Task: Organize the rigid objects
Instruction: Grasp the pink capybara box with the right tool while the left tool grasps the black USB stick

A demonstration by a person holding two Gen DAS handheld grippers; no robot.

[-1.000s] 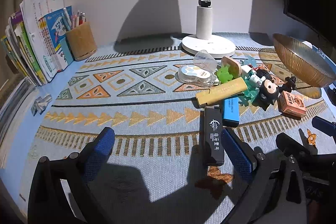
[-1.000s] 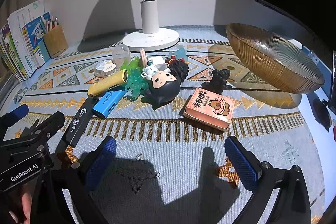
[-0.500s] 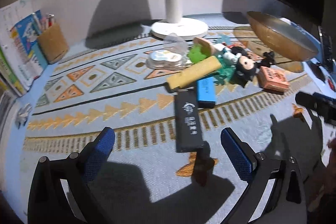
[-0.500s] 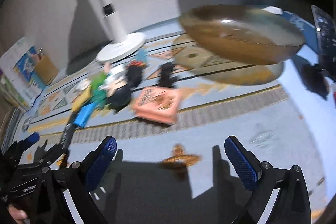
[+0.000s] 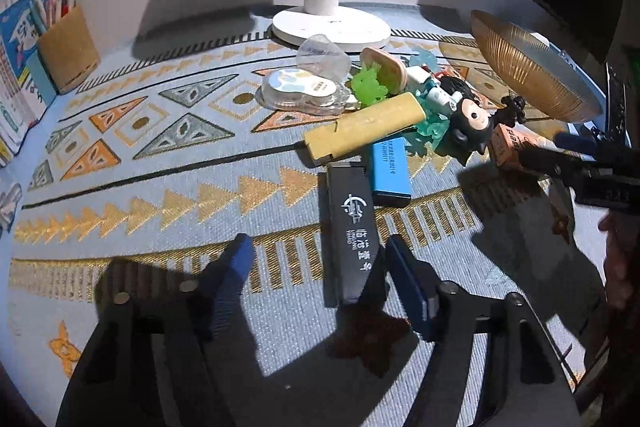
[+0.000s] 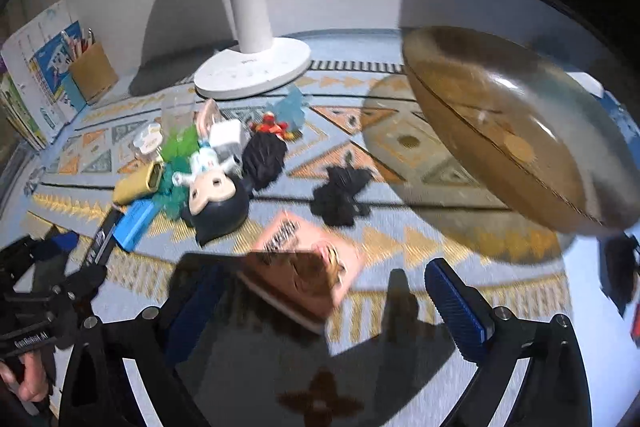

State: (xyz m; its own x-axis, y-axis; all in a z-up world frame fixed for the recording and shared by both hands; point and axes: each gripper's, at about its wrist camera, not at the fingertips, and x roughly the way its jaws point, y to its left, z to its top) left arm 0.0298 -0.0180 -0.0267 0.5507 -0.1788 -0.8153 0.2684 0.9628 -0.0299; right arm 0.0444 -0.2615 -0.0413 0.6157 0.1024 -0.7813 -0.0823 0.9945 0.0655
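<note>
Nothing sorted yet as far as I can see: amber bowl [image 6: 500,131] looks empty, whole pile sits on the patterned mat [image 5: 160,187] near the lamp base [image 5: 332,27]. Left gripper [image 5: 316,263] is open wide, holding nothing; black lighter [image 5: 350,227] lies flat on the mat with its near end between the fingers, closer to the right finger, contact unclear. Right gripper [image 6: 324,291] also open wide and empty, low over the pink box [image 6: 308,267], which sits between its fingers; view is motion-blurred so can't say if it touches. Still loose: blue lighter [image 5: 390,167] just beside the black one, yellow lighter [image 5: 364,131] lying over it, big-headed doll [image 6: 216,195], green toy [image 5: 370,89], clear blister pack [image 5: 304,95], small black figure [image 6: 340,195]. My read: the first grabs are being lined up, bowl is the likely drop spot, basically everything left to do.
</note>
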